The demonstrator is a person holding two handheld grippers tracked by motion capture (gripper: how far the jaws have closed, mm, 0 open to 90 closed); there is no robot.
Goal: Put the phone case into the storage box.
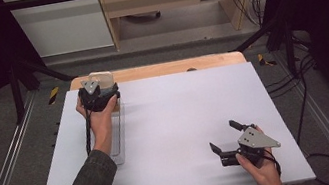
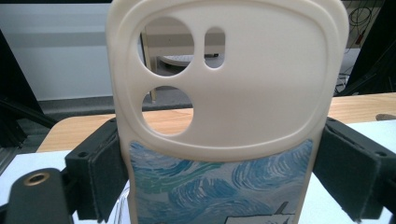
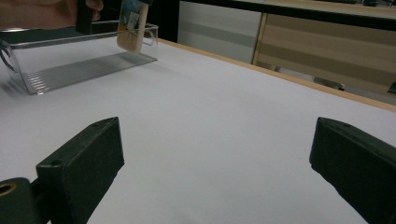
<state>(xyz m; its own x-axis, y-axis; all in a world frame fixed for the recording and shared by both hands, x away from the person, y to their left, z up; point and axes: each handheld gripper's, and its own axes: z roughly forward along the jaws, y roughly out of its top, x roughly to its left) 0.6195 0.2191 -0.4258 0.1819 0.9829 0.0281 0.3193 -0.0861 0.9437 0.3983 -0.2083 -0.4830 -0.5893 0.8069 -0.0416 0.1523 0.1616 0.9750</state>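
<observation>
A cream phone case point(image 2: 243, 93) with round camera holes and a blue swirl picture stands upright between my left gripper's black pads point(image 2: 105, 177). My left gripper point(image 1: 97, 91) is shut on its two sides, held at the far left of the white table over the far end of a clear plastic tray point(image 1: 121, 140). In the right gripper view the phone case point(image 3: 133, 25) hangs at the tray's point(image 3: 70, 70) far end. My right gripper point(image 1: 224, 137) rests near the table's front right, open, with nothing between its fingers.
The white tabletop point(image 1: 181, 115) has a wooden strip point(image 1: 173, 67) along its far edge. Black frame posts and cables stand at both sides. A wooden desk point(image 1: 172, 0) is behind the table.
</observation>
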